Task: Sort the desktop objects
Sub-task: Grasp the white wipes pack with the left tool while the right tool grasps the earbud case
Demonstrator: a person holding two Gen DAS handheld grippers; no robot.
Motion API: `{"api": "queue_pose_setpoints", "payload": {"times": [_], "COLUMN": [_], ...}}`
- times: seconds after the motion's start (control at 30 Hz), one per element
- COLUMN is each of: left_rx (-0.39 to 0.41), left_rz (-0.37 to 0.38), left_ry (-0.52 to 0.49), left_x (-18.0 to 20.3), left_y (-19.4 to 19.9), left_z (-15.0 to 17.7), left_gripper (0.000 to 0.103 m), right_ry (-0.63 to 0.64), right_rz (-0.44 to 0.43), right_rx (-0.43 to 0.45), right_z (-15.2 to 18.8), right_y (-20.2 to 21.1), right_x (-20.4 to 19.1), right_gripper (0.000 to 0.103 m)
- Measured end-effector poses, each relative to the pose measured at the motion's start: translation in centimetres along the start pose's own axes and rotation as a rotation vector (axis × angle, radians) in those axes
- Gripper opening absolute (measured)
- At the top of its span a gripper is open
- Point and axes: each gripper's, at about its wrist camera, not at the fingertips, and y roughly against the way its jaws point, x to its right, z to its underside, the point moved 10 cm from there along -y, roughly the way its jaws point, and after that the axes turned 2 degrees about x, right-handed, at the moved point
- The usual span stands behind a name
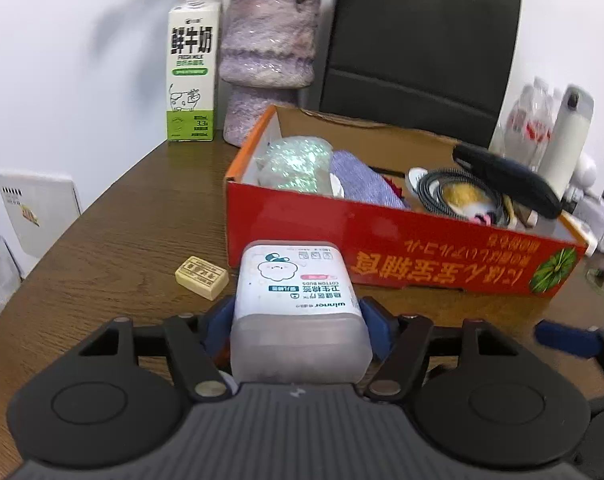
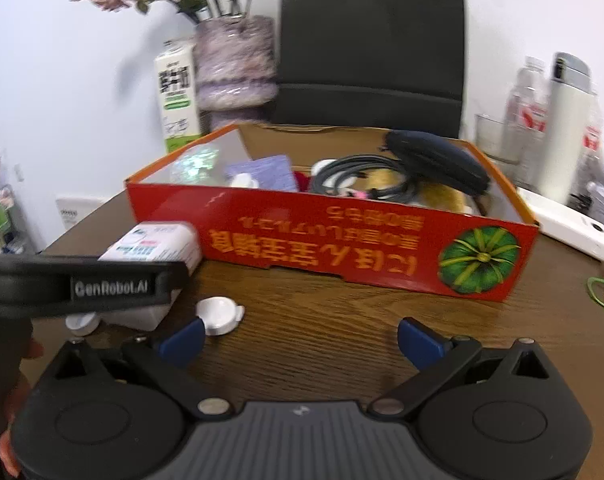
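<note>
On the brown wooden table (image 1: 114,216), just in front of the red cardboard box (image 1: 401,256), the left gripper (image 1: 298,320) has its two blue pads pressed against the sides of a white cotton bud box (image 1: 298,280). The cotton bud box stands between the fingers with its printed label facing up toward the camera, and its far end reaches close to the red box's front wall. To its left on the tabletop lies a small yellow eraser (image 1: 202,278), apart from both the gripper and the red box.

The red cardboard box is open at the top and already holds a glittery green item (image 1: 294,164), a purple cloth (image 1: 361,180), a coiled cable (image 1: 445,188) and a black case (image 1: 509,176) resting at the right end. Behind it stand a milk carton (image 1: 192,68), a mottled purple vase (image 1: 268,60) and a black bag (image 1: 417,48).

In the right wrist view, the right gripper (image 2: 300,338) hovers over bare wood with its blue fingers spread wide and nothing between them. A small white round cap (image 2: 220,314) lies on the table just beside its left finger. The left gripper's black body crosses the left side of that view, with the cotton bud box behind it.
</note>
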Motion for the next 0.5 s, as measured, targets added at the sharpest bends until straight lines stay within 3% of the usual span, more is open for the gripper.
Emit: {"api": "queue_pose_setpoints", "payload": {"times": [0.1,0.2,0.3,0.4,0.43,0.5], "left_rx": [0.021,0.032,0.029,0.019,0.012,0.002], "left_rz": [0.004,0.003,0.007,0.012,0.013,0.014], "left_ry": [0.018,0.019,0.022,0.026,0.028,0.022], "left_x": [-0.5,-0.5,-0.5,-0.6,-0.6,-0.6], "left_y": [0.6,0.8,0.7,0.4,0.3,0.0], "left_z": [-0.4,-0.7,-0.7,-0.6,-0.4,-0.2], "left_gripper": [0.068,0.068,0.068,0.068,0.068,0.068], "right_ry": [0.031,0.045,0.036,0.054,0.054,0.052], "right_rz": [-0.015,-0.014,-0.042,-0.074,-0.084,-0.088], "right_rx": [0.001,-0.009,-0.046,-0.041,-0.037,-0.036], "right_z": [-0.2,-0.6,-0.6,-0.7,-0.7,-0.5], "right_y": [-0.3,-1.2,-2.4,-2.4,-2.2,-1.9], "right_x": [-1.1,-1.8,-2.4,-3.2,-3.2,-3.0], "right_gripper": [0.100,0.087,0.067,0.029,0.024,0.024]}}
